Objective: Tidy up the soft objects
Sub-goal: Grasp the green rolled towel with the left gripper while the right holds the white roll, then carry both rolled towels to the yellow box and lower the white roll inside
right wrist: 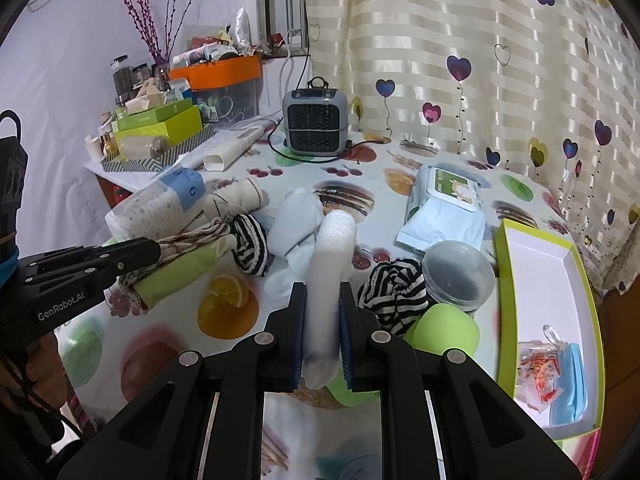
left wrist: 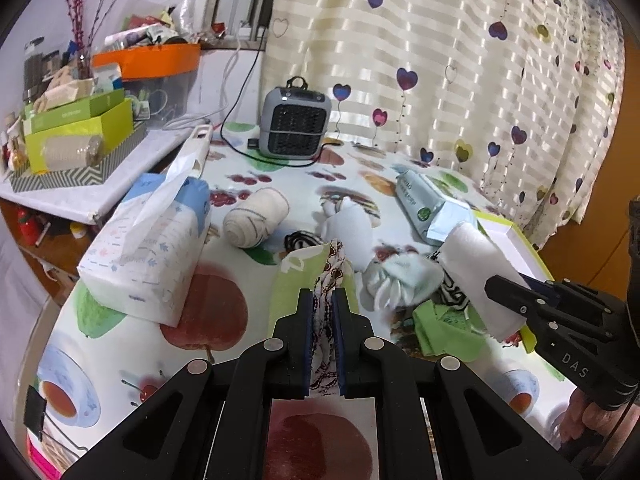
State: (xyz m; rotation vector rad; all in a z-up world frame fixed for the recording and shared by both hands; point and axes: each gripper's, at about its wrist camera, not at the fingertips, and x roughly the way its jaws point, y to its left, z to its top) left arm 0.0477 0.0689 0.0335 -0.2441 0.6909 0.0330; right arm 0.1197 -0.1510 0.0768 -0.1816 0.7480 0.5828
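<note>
Fruit-printed cloth covers the desk (right wrist: 224, 344), with a heart-patterned curtain (right wrist: 480, 80) behind. Each pair of jaws is narrow and clamped on cloth: the left gripper (left wrist: 323, 312) pinches a brown-and-white patterned cloth (left wrist: 332, 276) with a green fold beside it, its length running straight out ahead of the jaws; the right gripper (right wrist: 323, 312) pinches a white rolled cloth (right wrist: 334, 248), likewise lying along the line the jaws point.

Both pieces appear lifted clear of the desk. The green-rimmed box (right wrist: 532, 248) sits at the right edge, so the right hand is the nearer one to it, and I judge it the likely place for these pieces.

Between the jaws and that box stand a clear lidded jar (right wrist: 460, 276), a striped black-and-white cloth (right wrist: 388, 296) and a green cloth (right wrist: 444, 328), which could snag a low pass. A wipes pack (right wrist: 444, 212), tissue pack (left wrist: 148, 248), rolled beige cloth (left wrist: 256, 216) and small heater (right wrist: 316, 120) lie farther off.
</note>
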